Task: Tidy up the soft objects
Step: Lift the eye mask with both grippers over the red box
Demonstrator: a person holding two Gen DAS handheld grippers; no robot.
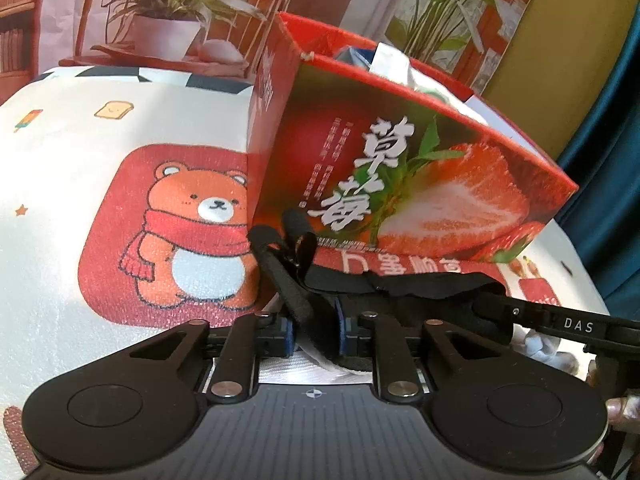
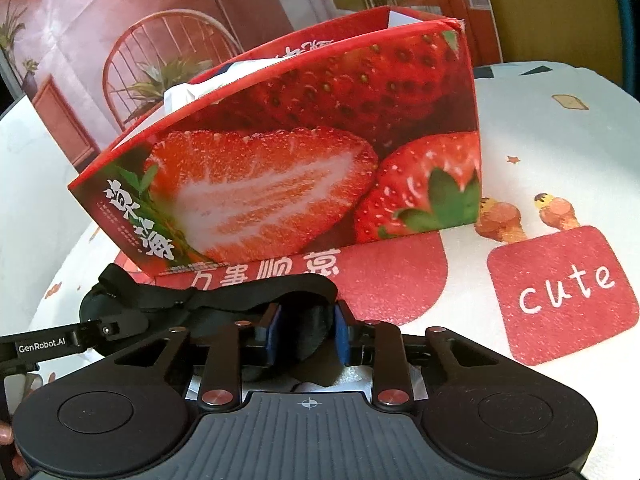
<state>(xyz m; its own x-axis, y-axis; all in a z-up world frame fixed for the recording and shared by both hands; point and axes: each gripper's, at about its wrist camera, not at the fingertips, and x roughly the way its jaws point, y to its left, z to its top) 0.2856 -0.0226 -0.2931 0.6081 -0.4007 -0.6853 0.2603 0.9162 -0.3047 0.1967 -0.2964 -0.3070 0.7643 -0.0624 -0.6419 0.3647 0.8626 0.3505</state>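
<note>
1. Pinching a black fabric eye mask (image 1: 400, 288), the left gripper (image 1: 316, 332) has its blue pads nearly together, with a strap and a fold of the black cloth caught between them.
2. The right gripper (image 2: 306, 340) is also nearly closed, its blue pads pressing on the padded black body of the same mask (image 2: 304, 344); the mask spans from one tool to the other.
3. The mask's thin strap (image 1: 288, 240) loops up ahead of the left gripper, just in front of the box's lower corner.
4. A red strawberry box (image 1: 400, 168) stands open-topped right behind the mask, with white and blue soft items poking above its rim.
5. Everything rests on a white tablecloth (image 1: 60, 200) printed with a bear in a red scarf (image 1: 196, 240) and a red patch reading "cute" (image 2: 564, 292).
6. The right gripper's arm, marked "DAS", enters the left view at the right edge; fingertips of a hand (image 1: 622, 412) show beneath it.
7. Potted plants (image 1: 168, 12) and a chair appear on the backdrop behind the table.
</note>
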